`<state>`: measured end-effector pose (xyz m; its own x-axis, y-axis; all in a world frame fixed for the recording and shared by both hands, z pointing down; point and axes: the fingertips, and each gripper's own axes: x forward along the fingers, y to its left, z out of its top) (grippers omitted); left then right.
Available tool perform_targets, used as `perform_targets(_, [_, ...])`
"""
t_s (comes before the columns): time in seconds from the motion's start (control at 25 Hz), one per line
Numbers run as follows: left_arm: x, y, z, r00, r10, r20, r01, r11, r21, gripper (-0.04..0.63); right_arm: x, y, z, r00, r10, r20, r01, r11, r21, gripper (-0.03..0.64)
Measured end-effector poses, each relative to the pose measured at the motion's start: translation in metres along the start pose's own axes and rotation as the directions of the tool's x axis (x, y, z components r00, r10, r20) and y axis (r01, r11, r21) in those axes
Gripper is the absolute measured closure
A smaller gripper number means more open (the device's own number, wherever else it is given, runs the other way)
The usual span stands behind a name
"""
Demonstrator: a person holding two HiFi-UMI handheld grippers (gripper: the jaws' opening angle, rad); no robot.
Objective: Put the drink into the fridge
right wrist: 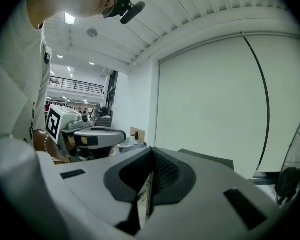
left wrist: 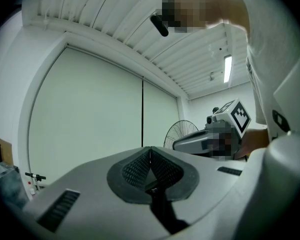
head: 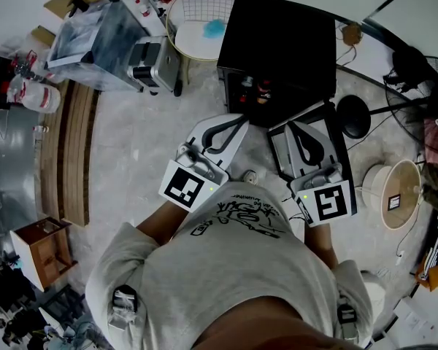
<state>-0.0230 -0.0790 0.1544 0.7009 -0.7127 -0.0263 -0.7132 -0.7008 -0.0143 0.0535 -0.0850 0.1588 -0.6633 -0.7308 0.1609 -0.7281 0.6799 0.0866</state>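
Observation:
The black fridge (head: 277,49) stands on the floor just ahead of me. Small red and pale things (head: 252,87) show at its front face, too small to tell as drinks. My left gripper (head: 236,122) is held at waist height in front of the fridge, jaws shut with nothing between them. My right gripper (head: 296,128) is beside it, also shut and empty. Both gripper views point up at the ceiling and a pale wall. In the left gripper view the left gripper (left wrist: 150,151) has its pads closed together. The right gripper (right wrist: 151,155) looks the same in its own view.
A wire basket (head: 197,6) with a blue thing stands left of the fridge, beside a silver appliance (head: 157,64). A standing fan (head: 423,71) and its black base (head: 354,115) are at right, a round white lamp-like thing (head: 394,192) below. Wooden planks (head: 73,152) and a small wooden stool (head: 44,250) lie at left.

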Motion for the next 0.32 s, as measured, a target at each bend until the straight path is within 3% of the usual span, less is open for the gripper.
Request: perform_targets(0.32, [-0.0033, -0.0012, -0.0032, 1.000, -0.001, -0.002, 0.001, 1.000, 0.000, 0.574, 0.0009, 0.0023, 0.0028, 1.000, -0.005, 0.011, 0.005, 1.000, 0.017, 0.611])
